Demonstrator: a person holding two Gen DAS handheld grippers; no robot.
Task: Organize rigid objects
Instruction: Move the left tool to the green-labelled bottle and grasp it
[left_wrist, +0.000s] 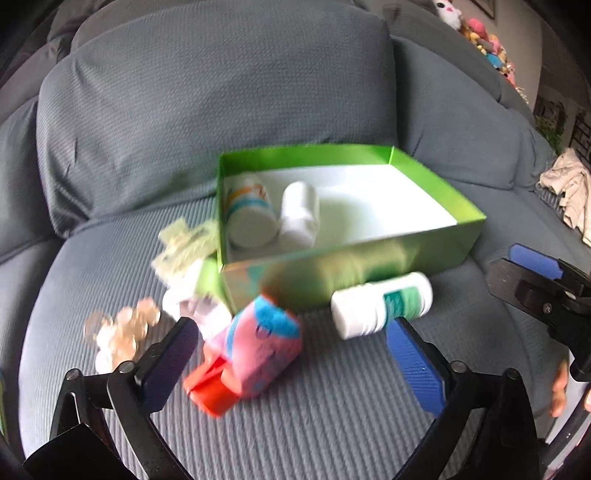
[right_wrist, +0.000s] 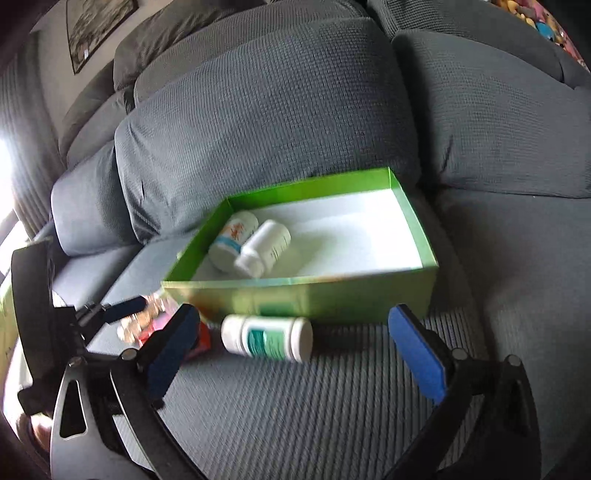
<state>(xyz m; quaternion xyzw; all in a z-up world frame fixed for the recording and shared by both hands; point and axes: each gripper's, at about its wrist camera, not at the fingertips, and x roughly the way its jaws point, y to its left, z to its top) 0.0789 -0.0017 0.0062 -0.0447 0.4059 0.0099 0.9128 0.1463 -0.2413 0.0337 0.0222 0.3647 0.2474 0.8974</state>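
A green box (left_wrist: 406, 254) (right_wrist: 295, 295) sits on a grey sofa seat (left_wrist: 314, 406). Two white bottles (left_wrist: 255, 214) (left_wrist: 301, 214) lie inside at its left end; they also show in the right wrist view (right_wrist: 231, 240) (right_wrist: 264, 247). A white bottle with a green label (left_wrist: 380, 304) (right_wrist: 267, 338) lies in front of the box. A pink and blue container with a red cap (left_wrist: 255, 354) lies left of it. My left gripper (left_wrist: 291, 362) is open around the pink container. My right gripper (right_wrist: 291, 354) is open just in front of the green-label bottle.
Left of the box lie a pale green hair clip (left_wrist: 184, 243), a white and green item (left_wrist: 195, 295) and a clear bead-like piece (left_wrist: 118, 332). Sofa back cushions (left_wrist: 203, 110) rise behind. A crumpled cloth (left_wrist: 569, 184) lies on the right seat.
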